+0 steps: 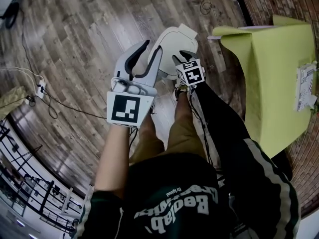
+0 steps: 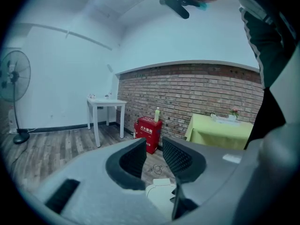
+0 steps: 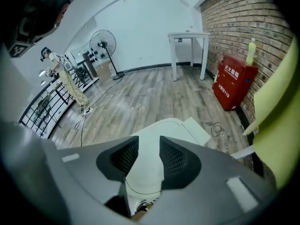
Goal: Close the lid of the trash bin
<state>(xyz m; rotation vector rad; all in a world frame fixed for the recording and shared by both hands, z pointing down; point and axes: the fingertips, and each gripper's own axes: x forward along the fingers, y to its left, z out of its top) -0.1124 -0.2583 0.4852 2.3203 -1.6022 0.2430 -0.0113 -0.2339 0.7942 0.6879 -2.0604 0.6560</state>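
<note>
A plank floor [image 1: 84, 44] ran to a brick wall [image 3: 243, 18]. Against that wall stood a red box [image 3: 232, 81] with a bottle [image 3: 252, 50] on top. Near it was a yellow table [image 1: 279, 73], which carried what looked like flowers [image 2: 233, 111]. A white table [image 3: 190, 35] stood farther along, and a fan [image 3: 103, 42] near the white wall. A coiled cable [image 1: 207, 6] lay near the yellow table. A power strip [image 1: 40, 88] lay well apart from it, by a black rack [image 3: 40, 109].

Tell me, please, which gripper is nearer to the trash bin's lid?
Right, it seems. The right gripper hangs above the lid, pointing down at it; the left gripper sits at the lid's left edge, aimed out past it.
</note>
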